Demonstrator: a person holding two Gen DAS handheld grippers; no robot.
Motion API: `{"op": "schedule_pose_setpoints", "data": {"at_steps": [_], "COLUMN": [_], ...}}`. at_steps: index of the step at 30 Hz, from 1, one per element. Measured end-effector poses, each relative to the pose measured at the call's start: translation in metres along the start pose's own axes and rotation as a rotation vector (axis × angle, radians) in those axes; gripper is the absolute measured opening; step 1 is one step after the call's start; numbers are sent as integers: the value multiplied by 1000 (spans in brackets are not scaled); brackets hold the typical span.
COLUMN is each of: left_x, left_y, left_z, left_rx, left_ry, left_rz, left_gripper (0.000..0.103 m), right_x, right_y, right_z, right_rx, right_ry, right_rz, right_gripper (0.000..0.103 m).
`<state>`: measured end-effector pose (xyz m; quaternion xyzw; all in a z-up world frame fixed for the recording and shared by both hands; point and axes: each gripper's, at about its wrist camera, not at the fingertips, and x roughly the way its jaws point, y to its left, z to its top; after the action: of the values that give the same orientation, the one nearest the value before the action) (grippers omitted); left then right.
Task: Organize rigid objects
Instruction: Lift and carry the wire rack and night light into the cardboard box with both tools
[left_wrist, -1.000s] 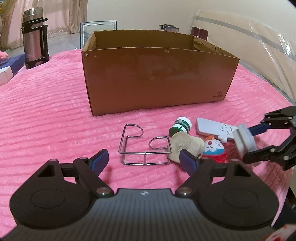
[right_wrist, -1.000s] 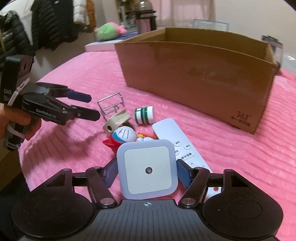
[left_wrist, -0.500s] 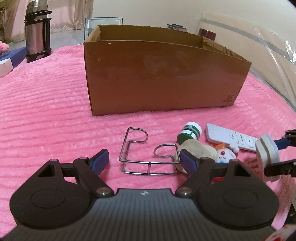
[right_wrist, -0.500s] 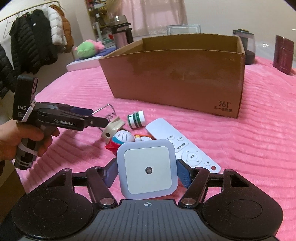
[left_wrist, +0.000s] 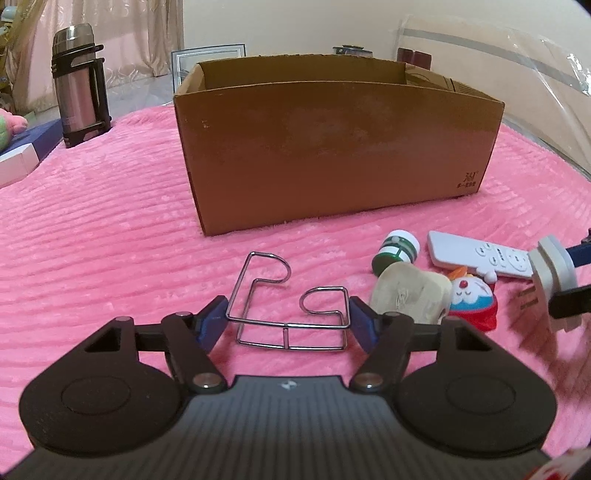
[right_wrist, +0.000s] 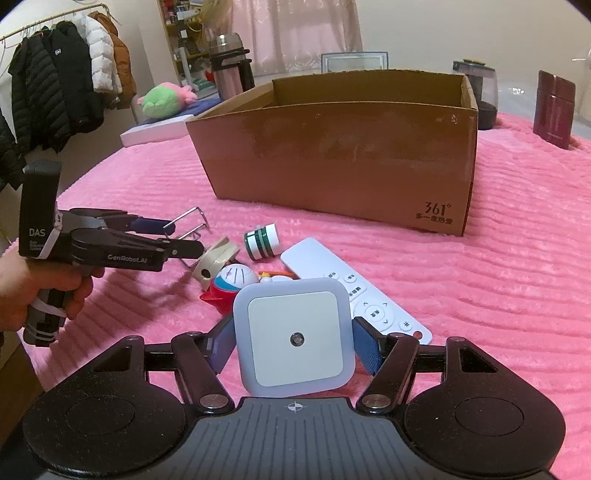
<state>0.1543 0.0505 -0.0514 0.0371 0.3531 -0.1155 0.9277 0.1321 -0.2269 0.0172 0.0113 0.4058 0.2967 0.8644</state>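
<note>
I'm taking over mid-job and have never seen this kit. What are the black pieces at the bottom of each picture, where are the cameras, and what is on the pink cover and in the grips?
The black pieces are handheld two-finger grippers; a person holds one in each hand. Each carries a camera looking forward along its fingers, so each picture shows its own gripper at the bottom.

In the left view, the left gripper has just been closing; its blue pads sit at both ends of a wire rack.

In the right view, the right gripper holds a square night light. The left gripper also appears there, with the hand on its handle.

On the pink cover lie a white remote, a green and white bottle, a cartoon toy and a beige thing I cannot identify. Behind them stands an open cardboard box.
</note>
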Motion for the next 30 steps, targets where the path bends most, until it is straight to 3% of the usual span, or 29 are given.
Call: {"op": "schedule_pose_setpoints", "data": {"at_steps": [15, 25, 30], "left_x": [-41, -71, -86], "left_y": [16, 21, 22], "left_z": [16, 55, 89], "left_rx": [62, 118, 162], "left_ry": [0, -32, -59], "left_rz": [-27, -62, -95], "left_gripper": [65, 65, 65], "right_x": [-12, -36, -55], "right_y": [4, -4, -11], "right_z": [10, 33, 64], "right_rx": [-2, 14, 1], "right_ry": [-39, -88, -133], "right_rz": [-18, -36, -32], "right_gripper": [63, 63, 63]}}
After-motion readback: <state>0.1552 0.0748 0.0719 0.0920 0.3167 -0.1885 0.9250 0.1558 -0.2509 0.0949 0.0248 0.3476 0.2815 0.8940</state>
